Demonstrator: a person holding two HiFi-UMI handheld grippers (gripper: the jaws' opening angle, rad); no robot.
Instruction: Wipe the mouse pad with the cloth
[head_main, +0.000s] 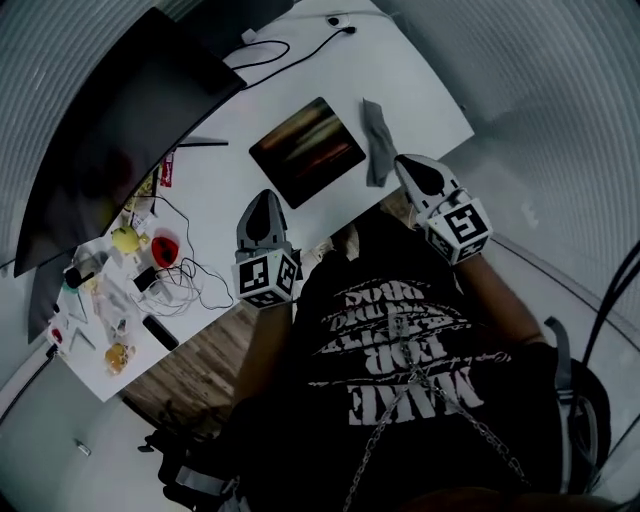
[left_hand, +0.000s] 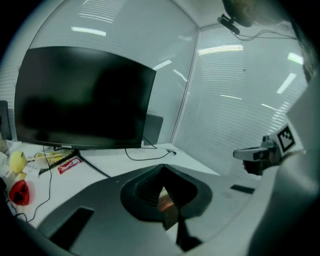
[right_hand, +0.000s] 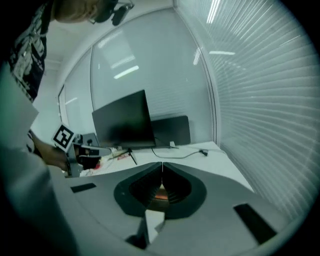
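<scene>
White desk (head_main: 420, 90) in a room walled with blinds, bearing one monitor (head_main: 120, 130), one dark mouse pad (head_main: 306, 151) at centre and one grey cloth (head_main: 377, 140) just right of it. My left gripper (head_main: 266, 195) and right gripper (head_main: 402, 160) hover at the near edge, both clenched on nothing.

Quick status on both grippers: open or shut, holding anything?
Left gripper: shut, empty.
Right gripper: shut, empty; the cloth lies on the desk, not held.
</scene>
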